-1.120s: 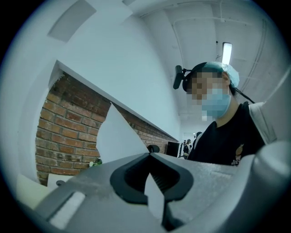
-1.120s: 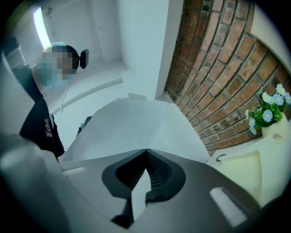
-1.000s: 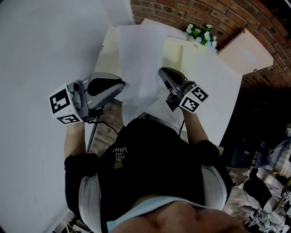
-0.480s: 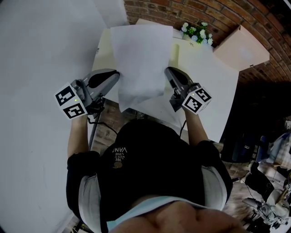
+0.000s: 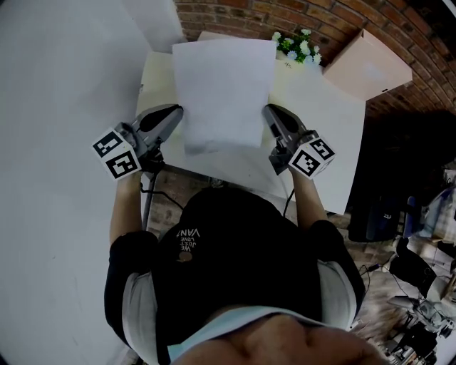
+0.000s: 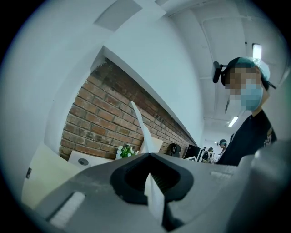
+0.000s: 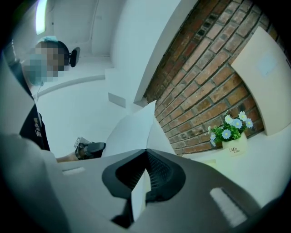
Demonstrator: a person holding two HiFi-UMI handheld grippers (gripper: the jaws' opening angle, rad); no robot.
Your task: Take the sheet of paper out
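Observation:
A white sheet of paper hangs stretched flat above the table, held by its two side edges. My left gripper is shut on the sheet's left edge and my right gripper on its right edge. In the left gripper view the paper's edge sits pinched between the closed jaws of the left gripper and rises beyond them. The right gripper view shows the sheet spreading out past the right gripper, with its corner clamped in the jaws.
A small pot of flowers stands at the table's far edge against the brick wall. A tan cardboard box sits at the far right. A white wall runs along the left.
The sheet, sagging and curled a second ago, now lies taut and flat. Both grippers have spread apart and shifted toward the far side of the table.

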